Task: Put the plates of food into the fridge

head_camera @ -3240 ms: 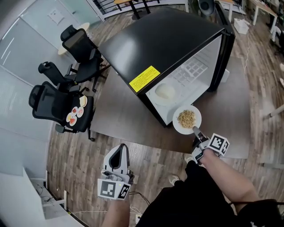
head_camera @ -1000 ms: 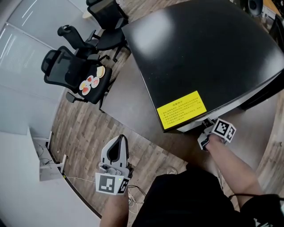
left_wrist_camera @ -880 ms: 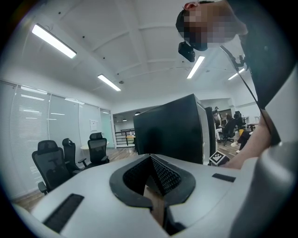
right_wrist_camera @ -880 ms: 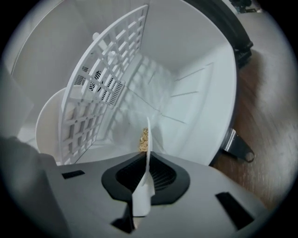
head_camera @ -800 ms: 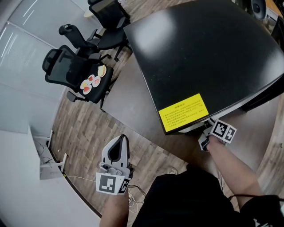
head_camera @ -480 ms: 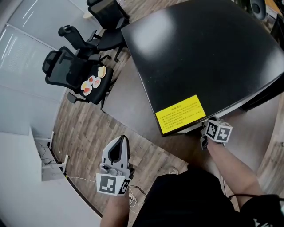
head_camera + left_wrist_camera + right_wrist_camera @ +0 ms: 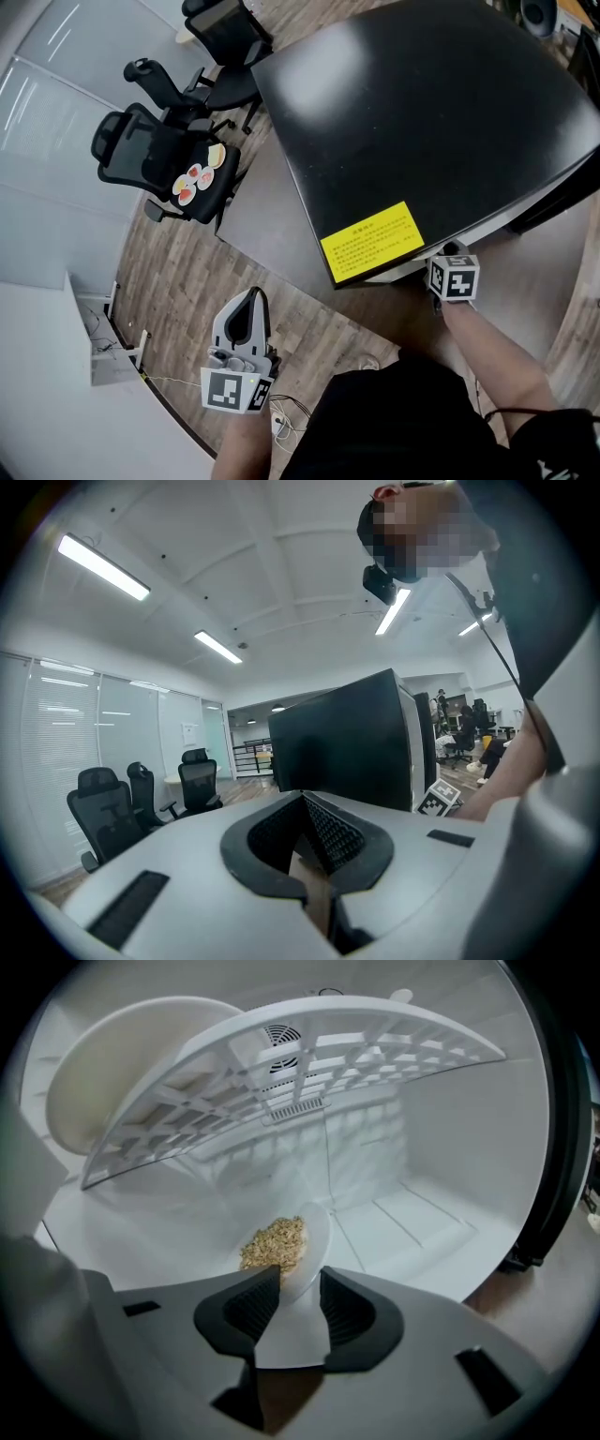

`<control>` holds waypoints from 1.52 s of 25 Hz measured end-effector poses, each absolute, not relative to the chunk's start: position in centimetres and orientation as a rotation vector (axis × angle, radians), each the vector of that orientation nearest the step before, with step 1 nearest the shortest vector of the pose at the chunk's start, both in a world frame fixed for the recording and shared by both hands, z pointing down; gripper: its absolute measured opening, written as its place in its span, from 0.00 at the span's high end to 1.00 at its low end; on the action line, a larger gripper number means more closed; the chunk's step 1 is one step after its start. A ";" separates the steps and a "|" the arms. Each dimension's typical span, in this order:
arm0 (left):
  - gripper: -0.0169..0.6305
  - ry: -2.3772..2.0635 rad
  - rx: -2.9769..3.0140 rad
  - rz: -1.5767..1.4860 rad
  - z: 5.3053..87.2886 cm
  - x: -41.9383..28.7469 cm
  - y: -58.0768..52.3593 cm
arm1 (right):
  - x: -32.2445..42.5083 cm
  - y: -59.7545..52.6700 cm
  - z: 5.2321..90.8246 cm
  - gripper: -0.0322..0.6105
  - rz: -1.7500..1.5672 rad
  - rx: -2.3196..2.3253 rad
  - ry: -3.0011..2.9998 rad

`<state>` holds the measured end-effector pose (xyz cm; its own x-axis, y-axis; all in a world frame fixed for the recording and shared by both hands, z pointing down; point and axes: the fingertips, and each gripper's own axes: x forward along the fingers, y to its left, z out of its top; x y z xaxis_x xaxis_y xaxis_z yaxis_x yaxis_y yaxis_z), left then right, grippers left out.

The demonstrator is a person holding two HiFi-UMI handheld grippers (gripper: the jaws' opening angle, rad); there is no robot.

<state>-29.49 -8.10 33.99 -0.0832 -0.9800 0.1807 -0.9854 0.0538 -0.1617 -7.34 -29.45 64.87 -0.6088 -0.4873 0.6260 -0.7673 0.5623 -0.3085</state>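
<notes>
Fridge fills the head view as a big black box with a yellow label on its top edge. The left gripper hangs in front of the fridge, over the wooden floor, with its jaws together and nothing in them. Of the right gripper only the marker cube shows there, at the fridge's open front. Another plate of food lies on an office chair, well apart from the fridge. In the left gripper view the two pads meet at the tip, and the fridge stands beyond them. The right gripper view looks inside the fridge: the plate with its heap of grains seems to rest on the fridge floor, below the white grid shelf, and a white dish sits deeper in the fridge, by that shelf. The rim of the plate is between the jaws, which have just been opening; they now stand apart and do not clamp it, though one pad looks very near the rim. I judge the step is the release. To do it well, the jaws should open more until both pads are free, then the gripper should draw straight back out of the fridge, without lifting, so the plate is not dragged and the shelf is not hit.
</notes>
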 end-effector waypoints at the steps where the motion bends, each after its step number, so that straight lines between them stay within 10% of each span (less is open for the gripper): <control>1: 0.97 -2.262 2.112 0.383 34.0 -29.4 -8.1 | -7.2 -29.5 65.0 0.77 0.775 1.009 -2.310; 38: 0.97 -2.143 2.236 0.128 34.6 -25.7 -6.8 | -3.0 -26.9 54.8 0.74 0.313 1.097 -2.568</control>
<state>-25.73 -6.83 34.64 0.0414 -0.9952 0.0883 -0.9987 -0.0439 -0.0267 -2.98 -26.93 54.81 -0.6492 -0.6577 0.3821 -0.7301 0.6796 -0.0708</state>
